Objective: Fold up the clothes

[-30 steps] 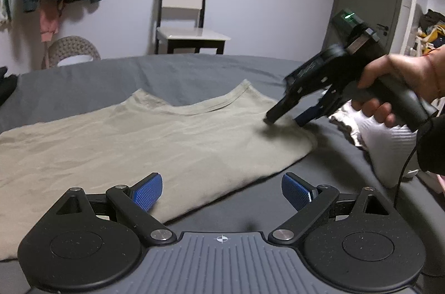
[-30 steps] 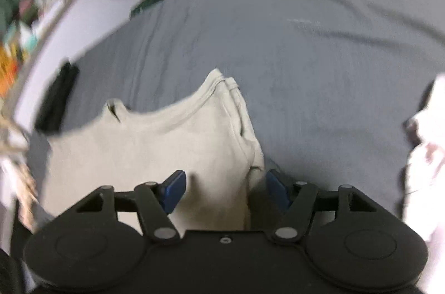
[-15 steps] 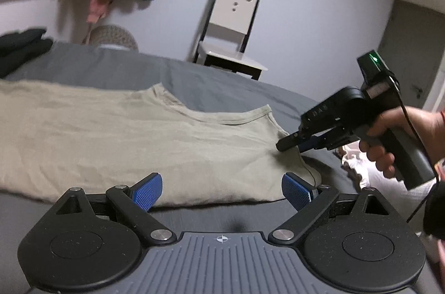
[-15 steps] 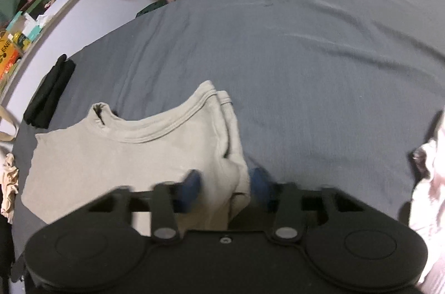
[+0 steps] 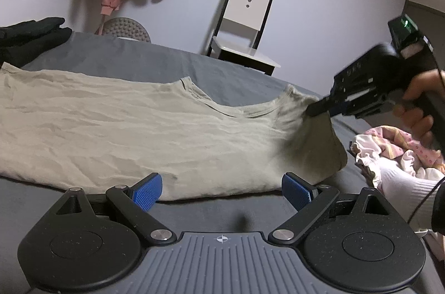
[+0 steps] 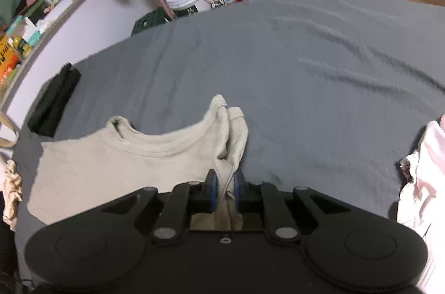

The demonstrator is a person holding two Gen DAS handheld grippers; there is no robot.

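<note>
Right wrist view: right gripper (image 6: 224,186) now clamped on shoulder of beige T-shirt (image 5: 139,127), lifting it off grey bed (image 6: 306,57); a second ago wide apart. Left gripper (image 5: 221,192) wide, empty. Fold starting

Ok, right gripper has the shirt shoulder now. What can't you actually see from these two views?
- Shirt hem end: cut off by the left edge in the left wrist view, by the gripper body in the right wrist view.
- Cloth inside the right gripper: hidden by its own fingers; layer count unclear.
- Lifted shoulder: motion-blurred near the right gripper in the left wrist view.
- Pink clothes: partly behind the hand and edge.
</note>
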